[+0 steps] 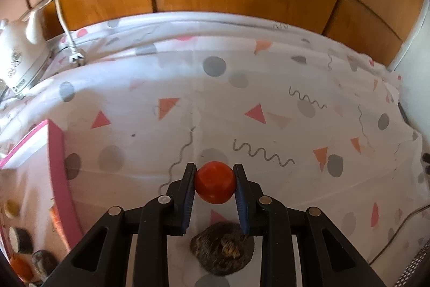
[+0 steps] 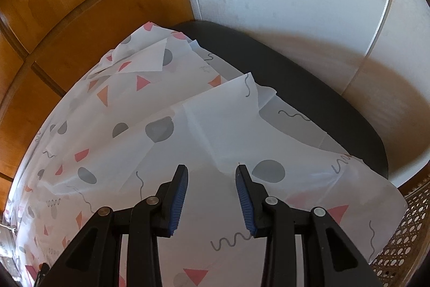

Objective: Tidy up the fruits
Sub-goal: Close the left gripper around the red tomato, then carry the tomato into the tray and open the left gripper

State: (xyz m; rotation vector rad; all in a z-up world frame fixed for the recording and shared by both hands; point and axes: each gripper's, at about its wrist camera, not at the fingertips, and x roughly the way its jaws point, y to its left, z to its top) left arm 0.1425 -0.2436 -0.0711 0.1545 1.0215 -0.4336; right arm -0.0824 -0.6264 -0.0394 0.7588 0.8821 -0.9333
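On the patterned tablecloth [image 1: 268, 88] covering the counter, a pink tray [image 1: 57, 166] lies left of the left gripper [image 1: 215, 180], whose jaws clamp a red tomato [image 1: 215, 182]; the right gripper [image 2: 211, 192] hangs with jaws apart, empty.

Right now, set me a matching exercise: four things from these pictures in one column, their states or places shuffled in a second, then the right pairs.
Things
1. left gripper
2. right gripper
3. dark brown fruit
4. pink-rimmed tray

States or places
A. lies on the patterned cloth, under the left gripper
B. open, nothing between the fingers
C. shut on the red fruit
D. at the left edge, holds several pieces

Pairs: 1-C, 2-B, 3-A, 4-D
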